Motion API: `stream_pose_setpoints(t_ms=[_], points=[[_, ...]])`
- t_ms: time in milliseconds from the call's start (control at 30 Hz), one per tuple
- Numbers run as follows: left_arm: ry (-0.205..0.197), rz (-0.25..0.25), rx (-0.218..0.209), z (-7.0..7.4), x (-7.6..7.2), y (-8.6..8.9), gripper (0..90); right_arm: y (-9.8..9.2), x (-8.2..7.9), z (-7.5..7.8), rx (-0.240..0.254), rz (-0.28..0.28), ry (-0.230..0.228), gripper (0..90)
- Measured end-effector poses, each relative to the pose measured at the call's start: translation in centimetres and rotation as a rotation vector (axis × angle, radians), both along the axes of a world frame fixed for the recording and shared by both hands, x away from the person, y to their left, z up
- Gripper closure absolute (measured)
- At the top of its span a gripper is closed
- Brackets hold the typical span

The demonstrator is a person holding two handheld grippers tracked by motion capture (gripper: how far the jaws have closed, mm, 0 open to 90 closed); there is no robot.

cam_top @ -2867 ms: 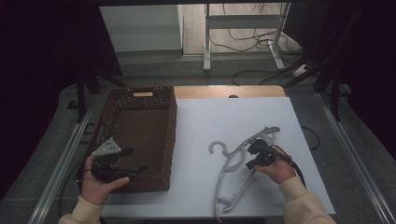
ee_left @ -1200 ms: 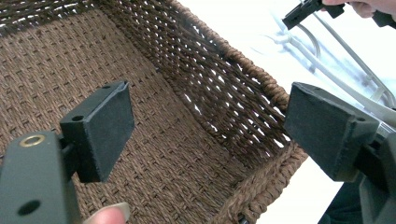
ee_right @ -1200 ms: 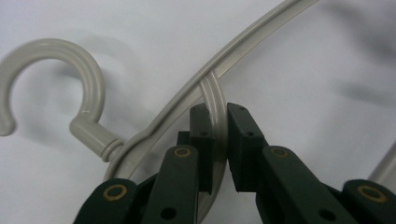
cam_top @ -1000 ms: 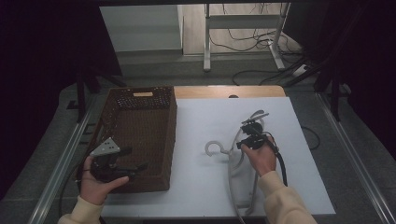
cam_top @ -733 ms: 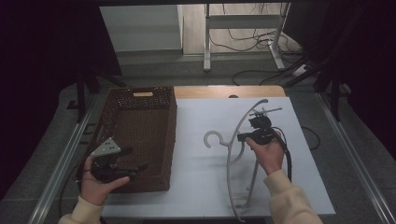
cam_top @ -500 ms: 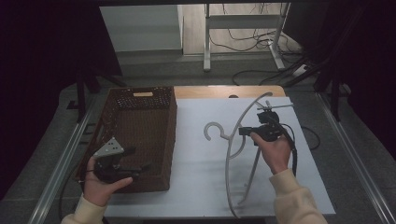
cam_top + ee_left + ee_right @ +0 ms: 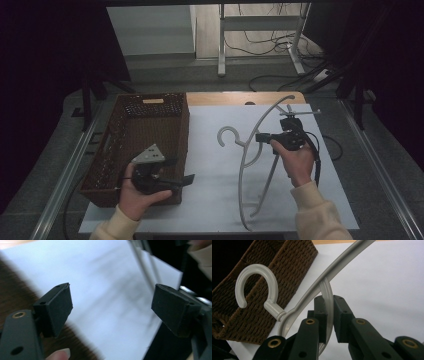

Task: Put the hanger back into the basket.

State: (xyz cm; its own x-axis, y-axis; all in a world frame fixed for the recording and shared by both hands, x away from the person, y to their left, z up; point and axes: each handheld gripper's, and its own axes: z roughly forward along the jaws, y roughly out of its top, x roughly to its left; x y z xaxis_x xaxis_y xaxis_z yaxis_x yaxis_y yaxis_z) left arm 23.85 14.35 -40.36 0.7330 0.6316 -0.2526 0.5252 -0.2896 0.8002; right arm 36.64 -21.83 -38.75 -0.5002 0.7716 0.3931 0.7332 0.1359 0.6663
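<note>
A grey plastic hanger [image 7: 248,165] is lifted above the white table sheet [image 7: 215,195], hook [image 7: 226,136] pointing left. My right gripper [image 7: 261,137] is shut on the hanger's inner loop just below the neck; the right gripper view shows the hanger [image 7: 312,293], its jaws pinching the grey strip [image 7: 328,307], and the hook [image 7: 254,282] out in front of the basket [image 7: 274,277]. My left gripper [image 7: 186,179] is held open at the front right corner of the brown wicker basket [image 7: 115,145]. In the left gripper view nothing lies between its pads [image 7: 56,308].
The basket's inside looks empty. Beyond the sheet the wooden table edge [image 7: 220,98] shows at the back. A desk frame and cables lie on the floor behind the table. A metal rail [image 7: 65,180] runs along the left side.
My right gripper has raised the hanger off the sheet and carried it back and to the right, turning it so it stands more upright. The left gripper has stayed by the basket.
</note>
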Motion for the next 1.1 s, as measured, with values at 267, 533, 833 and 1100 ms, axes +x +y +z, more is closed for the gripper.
stream_pose_setpoints(t_ms=[267, 533, 833, 1100], points=[[0.062, -0.113, 0.023, -1.5, 1.6, -6.0, 18.0, -0.1, 0.0, 0.0, 0.014, 0.005, -0.007, 82.0], [0.113, -0.129, 0.01, -3.0, 4.0, -9.6, 22.9, -0.1, -0.1, 0.0, 0.03, 0.023, -0.017, 82.2], [0.193, -0.171, -0.044, -5.5, 5.9, -11.6, 42.3, -0.2, -0.2, 0.0, 0.07, 0.04, -0.021, 82.5], [0.205, -0.154, -0.077, -5.2, 6.2, -11.1, 73.9, 0.1, -0.2, 0.0, 0.102, 0.063, -0.017, 82.6]])
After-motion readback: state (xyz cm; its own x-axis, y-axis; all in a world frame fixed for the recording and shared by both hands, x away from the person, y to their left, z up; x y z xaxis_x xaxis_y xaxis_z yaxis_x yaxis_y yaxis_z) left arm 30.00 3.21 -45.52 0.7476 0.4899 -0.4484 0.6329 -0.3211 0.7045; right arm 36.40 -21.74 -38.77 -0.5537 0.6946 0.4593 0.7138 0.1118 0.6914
